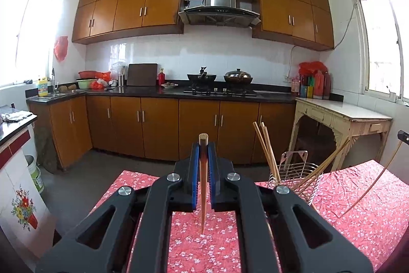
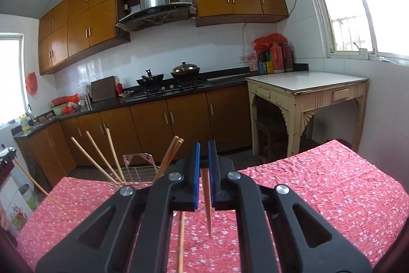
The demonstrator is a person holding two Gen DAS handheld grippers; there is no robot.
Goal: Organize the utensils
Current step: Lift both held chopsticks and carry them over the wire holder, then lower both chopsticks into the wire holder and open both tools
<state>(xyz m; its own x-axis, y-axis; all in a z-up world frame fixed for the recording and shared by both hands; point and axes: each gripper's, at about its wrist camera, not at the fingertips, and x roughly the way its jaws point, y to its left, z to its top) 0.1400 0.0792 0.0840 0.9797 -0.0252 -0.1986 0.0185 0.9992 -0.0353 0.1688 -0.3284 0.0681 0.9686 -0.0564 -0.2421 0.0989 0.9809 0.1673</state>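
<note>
My left gripper (image 1: 203,152) is shut on a brown wooden chopstick (image 1: 203,196), held upright above the red floral tablecloth (image 1: 199,247), its thick end poking out above the blue pads. To its right stands a wire utensil holder (image 1: 296,175) with several chopsticks leaning in it. My right gripper (image 2: 203,152) is shut on another brown chopstick (image 2: 207,201), point down, above the cloth. The wire holder (image 2: 138,172) with several chopsticks sits just left of it. A loose chopstick (image 2: 181,242) lies on the cloth below the right gripper.
A cream side table (image 2: 306,86) stands at the right wall. Brown kitchen cabinets and a dark counter (image 1: 179,91) with a stove and pots run along the back. The red cloth covers the table (image 2: 332,183) under both grippers.
</note>
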